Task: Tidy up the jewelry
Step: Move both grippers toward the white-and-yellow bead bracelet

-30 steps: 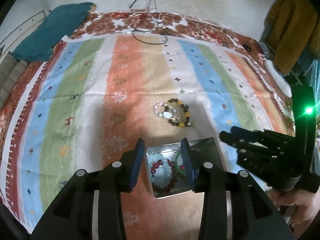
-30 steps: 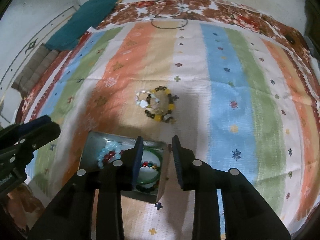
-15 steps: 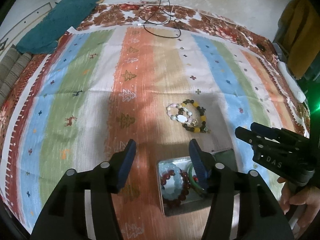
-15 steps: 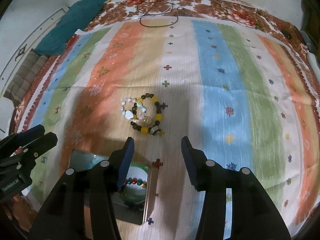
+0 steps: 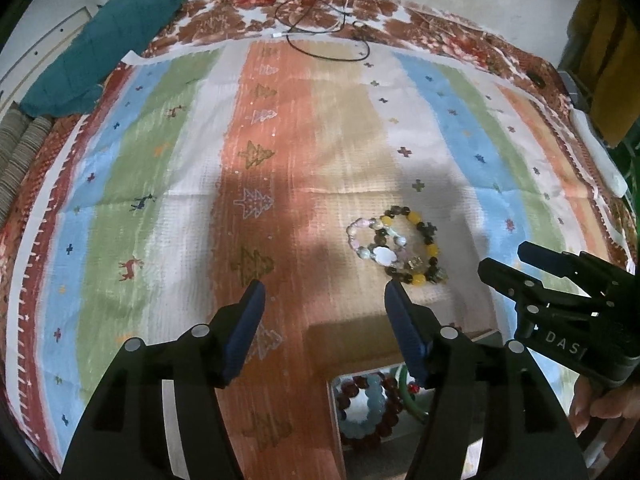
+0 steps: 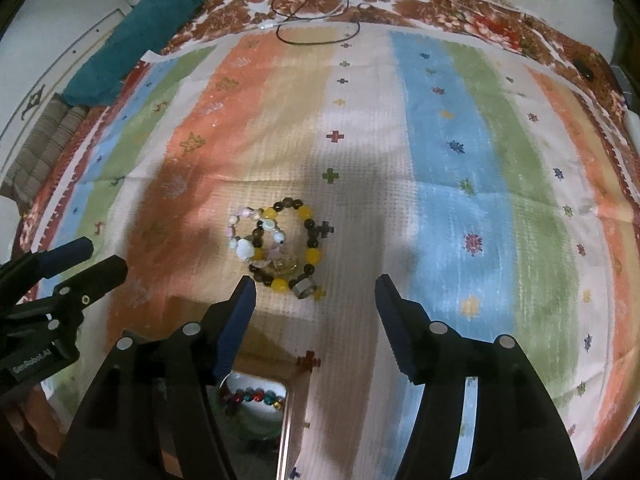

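Two beaded bracelets lie tangled on the striped cloth: a dark-and-yellow one and a pale pink-and-white one. A metal tin near the front edge holds red, pale blue and green bracelets. My left gripper is open and empty, left of the loose bracelets and above the tin. My right gripper is open and empty, just short of the loose bracelets. Each gripper shows in the other's view, the right gripper at the right edge and the left gripper at the left edge.
A striped cloth covers the bed. A teal pillow lies at the far left. A black cable loops at the far edge. A white object lies at the right edge.
Both grippers opened wide and pulled back from the tin, which now sits lower in both views. The loose bracelets lie closer to the fingertips.
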A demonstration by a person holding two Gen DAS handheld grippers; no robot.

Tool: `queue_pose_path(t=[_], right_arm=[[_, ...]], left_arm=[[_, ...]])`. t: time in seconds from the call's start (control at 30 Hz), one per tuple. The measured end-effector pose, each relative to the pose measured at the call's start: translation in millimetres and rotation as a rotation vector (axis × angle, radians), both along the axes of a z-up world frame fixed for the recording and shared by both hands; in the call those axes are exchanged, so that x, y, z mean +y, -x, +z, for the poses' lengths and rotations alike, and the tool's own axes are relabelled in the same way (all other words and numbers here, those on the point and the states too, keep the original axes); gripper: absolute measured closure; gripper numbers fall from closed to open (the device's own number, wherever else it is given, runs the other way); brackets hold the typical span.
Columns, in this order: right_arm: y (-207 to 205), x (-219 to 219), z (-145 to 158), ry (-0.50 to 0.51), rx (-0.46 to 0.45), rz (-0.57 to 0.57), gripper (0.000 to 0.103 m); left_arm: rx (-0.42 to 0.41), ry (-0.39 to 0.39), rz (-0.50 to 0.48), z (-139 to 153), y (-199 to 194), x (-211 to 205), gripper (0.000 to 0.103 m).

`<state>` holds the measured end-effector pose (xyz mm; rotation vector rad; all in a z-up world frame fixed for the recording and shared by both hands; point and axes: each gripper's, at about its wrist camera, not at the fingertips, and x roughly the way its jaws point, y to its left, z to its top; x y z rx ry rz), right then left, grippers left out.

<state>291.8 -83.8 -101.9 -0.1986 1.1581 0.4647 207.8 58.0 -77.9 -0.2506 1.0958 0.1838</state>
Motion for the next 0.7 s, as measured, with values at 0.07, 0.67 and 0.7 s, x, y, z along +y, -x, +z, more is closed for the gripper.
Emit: queue_pose_path(t=[0.07, 0.67, 0.7], right_arm=[[-4.0, 0.9, -5.2, 0.004, 0.009, -0.003, 0.041], [-31.2, 15.3, -39.9, 0.043, 0.074, 0.012, 0.041], [-33.4, 15.9, -41.7, 0.044, 0.076, 0.01, 0.041]], left_arm=[[0.01, -0.004, 0.001, -4.7, -3.4, 1.9, 0.041], [0.077, 0.007, -0.023, -44.9, -45.7, 14.5, 0.041], [0.081, 0.009, -0.026, -47.0, -47.9, 14.6, 0.041]])
